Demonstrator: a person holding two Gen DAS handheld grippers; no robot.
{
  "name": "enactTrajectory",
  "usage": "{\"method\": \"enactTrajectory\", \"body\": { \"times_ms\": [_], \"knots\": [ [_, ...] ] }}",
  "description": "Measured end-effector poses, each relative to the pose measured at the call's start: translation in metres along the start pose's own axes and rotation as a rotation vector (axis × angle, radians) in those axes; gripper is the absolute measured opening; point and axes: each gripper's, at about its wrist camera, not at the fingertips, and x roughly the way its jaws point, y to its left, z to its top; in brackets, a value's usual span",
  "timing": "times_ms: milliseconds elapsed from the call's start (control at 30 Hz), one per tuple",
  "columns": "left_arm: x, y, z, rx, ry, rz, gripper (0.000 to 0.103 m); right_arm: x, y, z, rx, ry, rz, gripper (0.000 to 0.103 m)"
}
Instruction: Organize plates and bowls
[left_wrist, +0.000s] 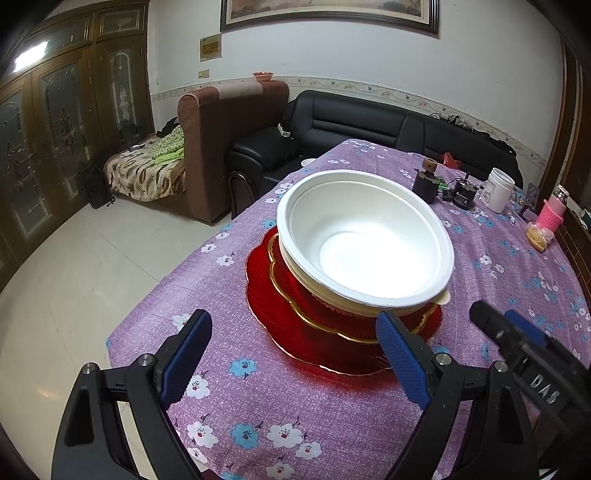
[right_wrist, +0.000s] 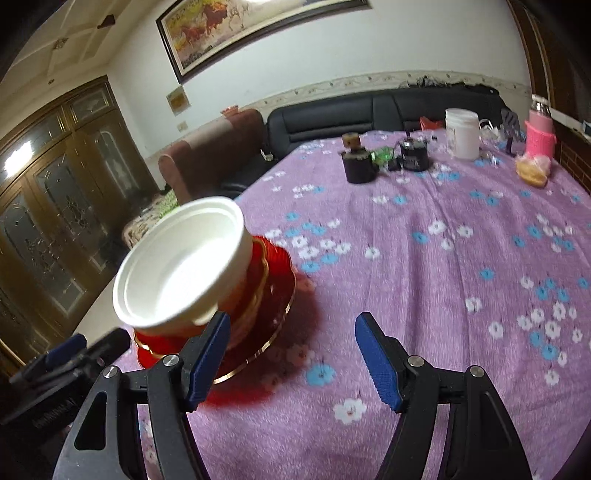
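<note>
**Now the dishes sit in one pile near the table's left edge**

Now a white bowl sits on top of a pile. Under it peeks another pale bowl, and the top bowl leans a little on it. Below them is a small red plate with a gold rim. It rests on a big red plate with a wavy edge. The pile stands on the table, which has a purple cloth with white and blue flowers. The pile is close to the table's left edge and near the front.

The left gripper has its blue pads wide apart and holds nothing. Its right pad is just in front of the big red plate's rim. I cannot tell if it touches the plate. Its left pad sits over the table's left edge.

The right gripper is wide apart too, and it holds nothing. It hangs over the cloth just to the right of the pile. Its left pad is in front of the plates.

At the far right corner of the table are a white jar, a pink bottle and two dark round things. They are well apart from the pile.
</note>
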Motion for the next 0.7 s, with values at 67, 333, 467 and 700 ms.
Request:
{"method": "enactTrajectory", "body": {
  "times_ms": [67, 333, 467, 700],
  "knots": [
    [-0.003, 0.000, -0.002, 0.002, -0.004, 0.002, 0.090, 0.000, 0.001, -0.005, -0.004, 0.009, -0.003, 0.075],
    [-0.014, -0.005, -0.004, 0.011, -0.029, 0.002, 0.090, -0.005, 0.014, -0.020, -0.069, 0.013, -0.015, 0.075],
    [-0.017, -0.007, -0.007, 0.015, -0.037, 0.006, 0.090, -0.008, 0.020, -0.027, -0.084, 0.013, -0.009, 0.076],
    [-0.016, -0.010, -0.008, 0.022, -0.031, 0.010, 0.090, -0.011, 0.027, -0.033, -0.106, 0.011, -0.004, 0.077]
  ]
}}
